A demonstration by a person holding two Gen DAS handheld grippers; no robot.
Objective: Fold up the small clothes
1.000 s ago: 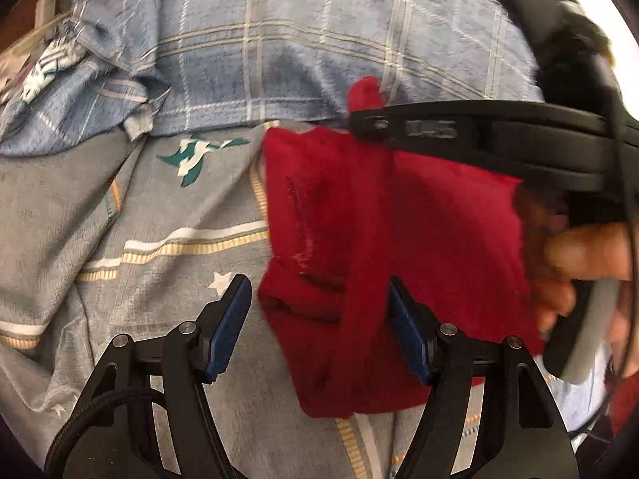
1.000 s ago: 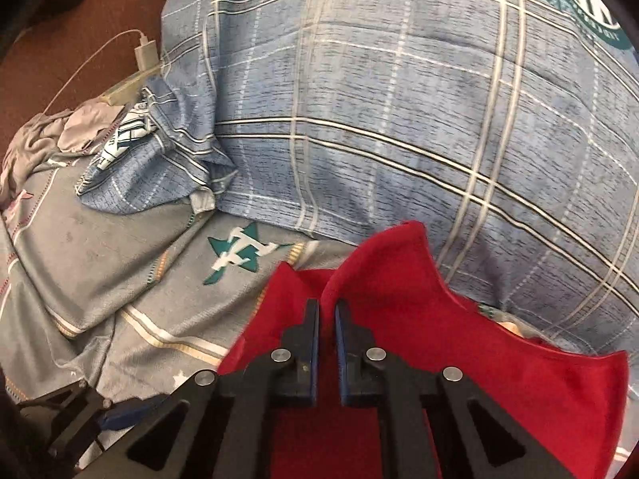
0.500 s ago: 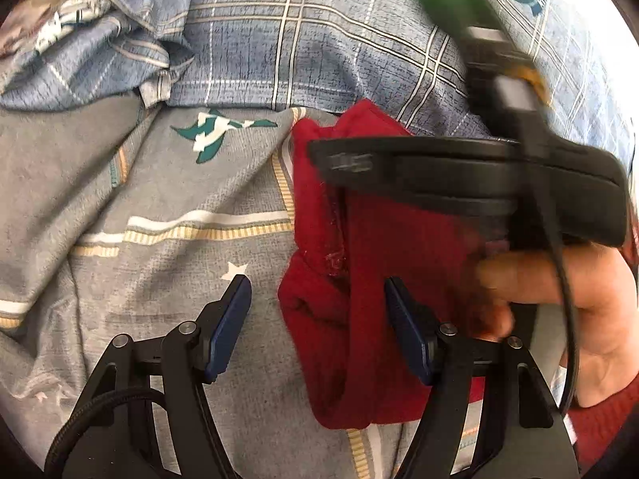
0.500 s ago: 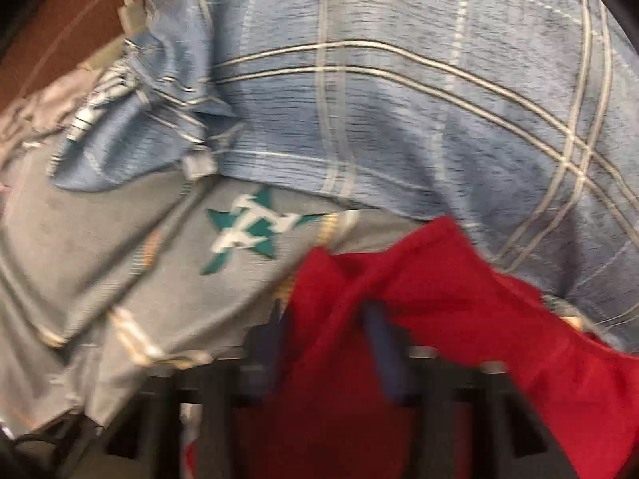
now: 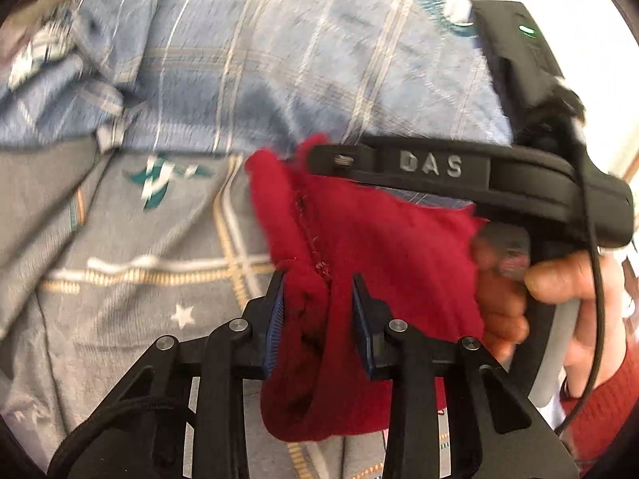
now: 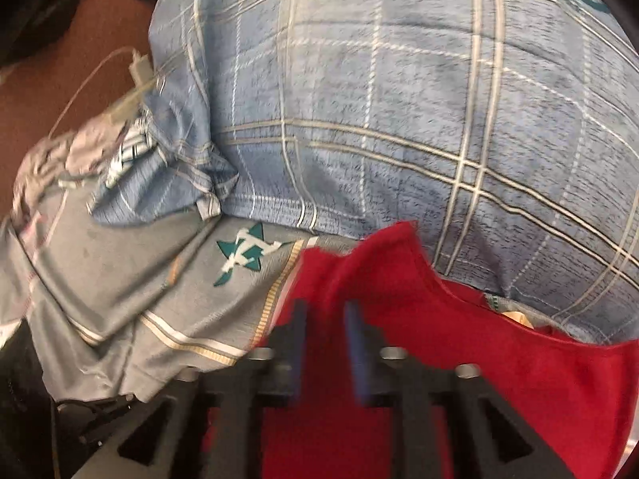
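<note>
A small red garment (image 5: 379, 247) lies bunched on the grey bed sheet (image 5: 120, 239) against a blue plaid pillow (image 5: 279, 60). My left gripper (image 5: 317, 283) is closing on a raised fold at the garment's near left side. The cloth fills the gap and both blue pads touch it. In the right wrist view, blurred, my right gripper (image 6: 323, 307) hovers over the red garment (image 6: 499, 359). Its jaws are opening, and no cloth is pinched between them. From the left wrist view its black body (image 5: 439, 167) crosses above the garment's far edge, held by a hand (image 5: 559, 275).
The blue plaid pillow (image 6: 399, 99) rises behind the garment. A crumpled blue plaid piece (image 6: 167, 167) and pale clothes (image 6: 60, 159) lie at the left, with a white charger and cable (image 6: 137, 68) by the brown floor. The grey sheet (image 6: 120, 259) bears a teal star.
My left jaws have narrowed from wide apart onto a fold of the red cloth. My right jaws, shut on the red edge before, have parted and let it go.
</note>
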